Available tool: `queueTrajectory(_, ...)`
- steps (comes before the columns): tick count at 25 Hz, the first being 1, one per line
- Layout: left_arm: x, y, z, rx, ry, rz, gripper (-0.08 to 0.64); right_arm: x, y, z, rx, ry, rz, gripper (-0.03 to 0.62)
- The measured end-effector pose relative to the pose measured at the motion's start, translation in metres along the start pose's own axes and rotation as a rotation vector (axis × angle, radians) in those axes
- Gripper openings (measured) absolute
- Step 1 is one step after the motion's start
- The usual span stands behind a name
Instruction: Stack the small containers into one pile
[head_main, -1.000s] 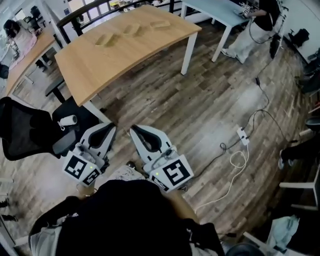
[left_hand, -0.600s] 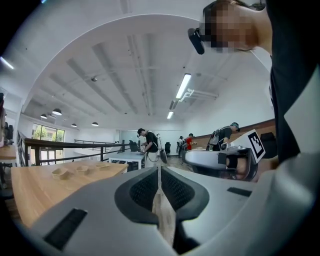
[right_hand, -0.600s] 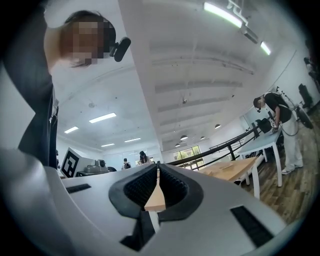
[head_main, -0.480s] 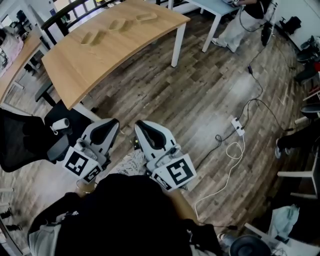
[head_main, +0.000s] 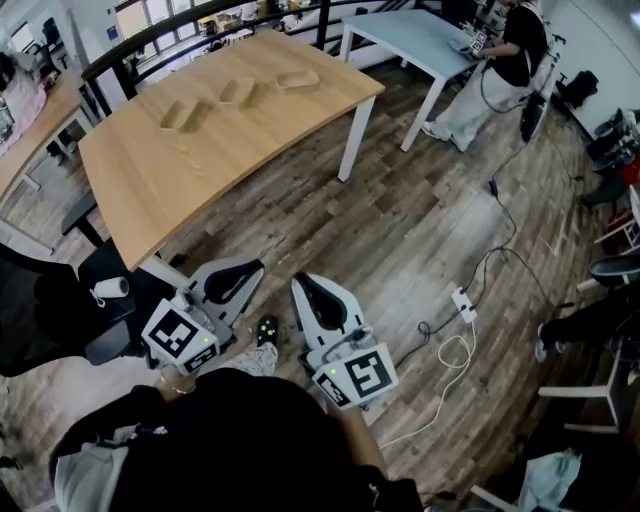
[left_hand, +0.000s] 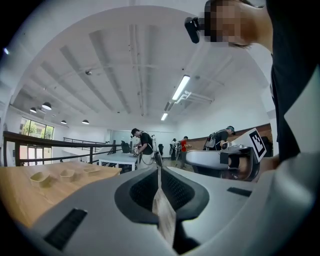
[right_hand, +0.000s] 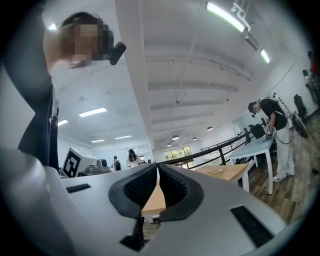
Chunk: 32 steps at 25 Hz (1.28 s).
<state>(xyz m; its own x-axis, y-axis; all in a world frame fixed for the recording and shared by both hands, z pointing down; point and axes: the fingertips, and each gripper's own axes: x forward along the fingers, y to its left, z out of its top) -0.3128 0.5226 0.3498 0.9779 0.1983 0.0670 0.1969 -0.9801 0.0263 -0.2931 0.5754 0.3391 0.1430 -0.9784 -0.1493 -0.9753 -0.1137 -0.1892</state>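
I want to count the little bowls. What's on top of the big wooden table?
Three small containers sit in a row on the wooden table, apart from each other, none stacked. Nothing covers the table's top, but what is inside them is too small to tell.

In the head view the three small containers (head_main: 238, 92) on the wooden table (head_main: 200, 170) are too small to show their insides. The person's head and shoulders (head_main: 240, 440) cover the rear of the left gripper (head_main: 252, 273) and right gripper (head_main: 302, 286). In the right gripper view the jaws hide most of the table — a pale shape (right_hand: 216, 171) is perhaps a container. The black chair (head_main: 40, 320) is cut off at the left edge.
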Motion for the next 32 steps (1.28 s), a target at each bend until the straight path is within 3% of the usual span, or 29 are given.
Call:
queueTrajectory(14,0.041,0.114,0.016,-0.018,0.009,0.003,0.031,0.113,-0.038,0.012,-0.039,0.055,0.031,0.029)
queueTrajectory(27,0.042,0.179,0.016,-0.036,-0.009,-0.008,0.031,0.181,-0.041,0.012,-0.071,0.066,0.037,0.029)
queueTrajectory(32,0.037,0.197,0.009,-0.051,0.000,0.010,0.031,0.194,-0.041,-0.004,-0.082,0.115,0.051,0.029)
